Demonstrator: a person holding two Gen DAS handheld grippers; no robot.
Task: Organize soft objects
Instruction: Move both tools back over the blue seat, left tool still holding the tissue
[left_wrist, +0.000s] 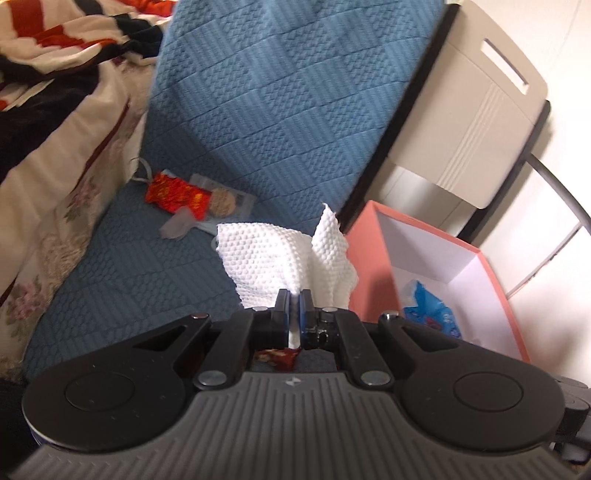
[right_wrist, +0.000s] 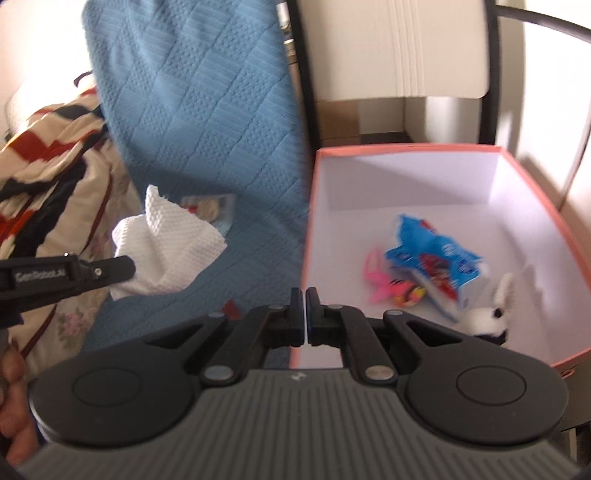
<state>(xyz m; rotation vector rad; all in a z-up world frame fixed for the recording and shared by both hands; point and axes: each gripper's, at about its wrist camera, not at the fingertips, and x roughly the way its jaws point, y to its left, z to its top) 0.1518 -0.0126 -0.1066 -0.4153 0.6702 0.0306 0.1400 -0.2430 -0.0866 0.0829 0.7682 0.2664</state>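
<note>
Left hand-held gripper (left_wrist: 294, 295) carries a white paper towel (left_wrist: 288, 254) toward a pink box (left_wrist: 364, 266).

Its jaws pinch the towel's lower edge, so the sheet bunches above the blue bed cover (left_wrist: 258, 110), just left of the box. The right hand-held gripper (right_wrist: 305, 295), jaws nearly touching and holding nothing, hovers at the box's near-left corner; a blue packet (right_wrist: 432, 254) and soft toys already lie inside.

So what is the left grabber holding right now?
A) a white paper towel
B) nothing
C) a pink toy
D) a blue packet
A: the left gripper is shut on the white paper towel, held above the blue cushion, while the blue packet and pink toy lie in the pink box.
</note>
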